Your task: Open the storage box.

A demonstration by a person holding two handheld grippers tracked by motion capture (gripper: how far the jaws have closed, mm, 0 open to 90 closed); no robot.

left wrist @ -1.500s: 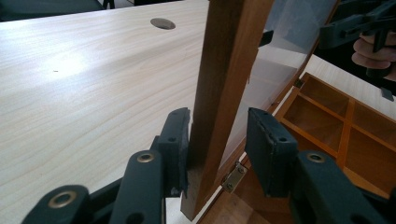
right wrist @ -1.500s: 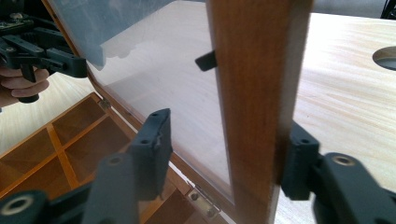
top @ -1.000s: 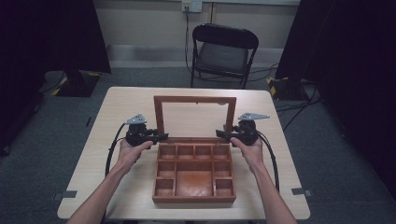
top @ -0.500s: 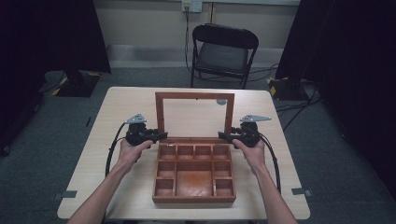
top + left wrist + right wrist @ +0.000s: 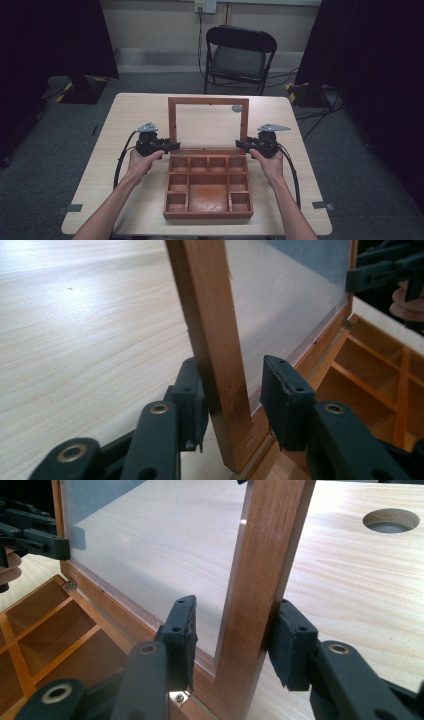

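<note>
The stiff, glass-paned lid (image 5: 207, 101), fragile, was best taken by its wooden side rails just above the box (image 5: 207, 215). Each rail was straddled loosely, not clamped. The left gripper (image 5: 232, 385) jaws had just been opened slightly, the right gripper (image 5: 237, 630) jaws just closed further.

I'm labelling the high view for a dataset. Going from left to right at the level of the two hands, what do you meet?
Left cable → left tool → the open box lid, standing up from the wooden box → right tool → right cable.

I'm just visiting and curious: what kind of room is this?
Probably a recording studio or lab: dark curtains hang at both sides, cables trail over grey carpet, and one table stands before a folding chair.
</note>
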